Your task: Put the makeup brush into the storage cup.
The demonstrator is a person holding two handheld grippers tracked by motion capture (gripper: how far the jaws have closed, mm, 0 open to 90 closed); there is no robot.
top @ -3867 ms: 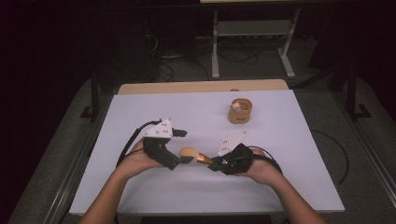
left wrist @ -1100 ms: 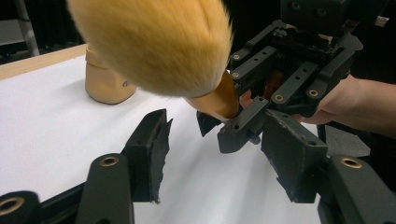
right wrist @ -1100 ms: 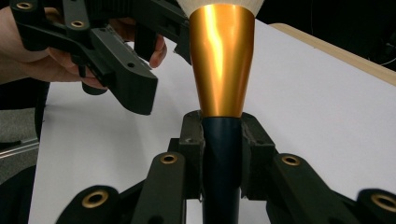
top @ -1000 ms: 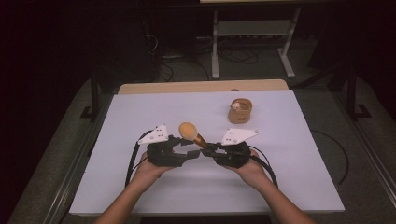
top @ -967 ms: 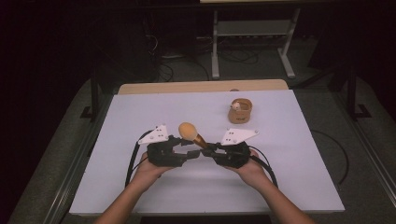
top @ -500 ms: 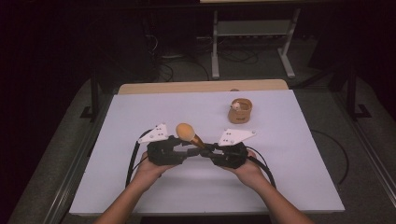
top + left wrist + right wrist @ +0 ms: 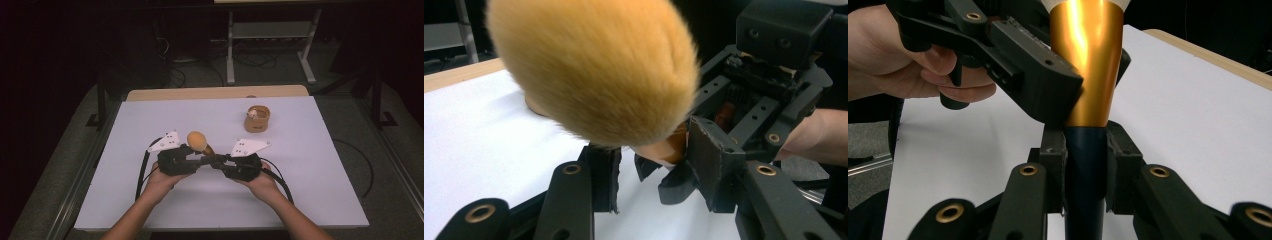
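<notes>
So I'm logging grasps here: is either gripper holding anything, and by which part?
Yes: the right gripper is shut on the makeup brush, clamping its dark handle just below the gold ferrule. The left gripper is open, its fingers either side of the ferrule.

No legible text, label, brand, number or sign anywhere: none on white table (image 7: 150,120), grippers, brush or small wooden holder (image 7: 257,119) at table's far side.
</notes>
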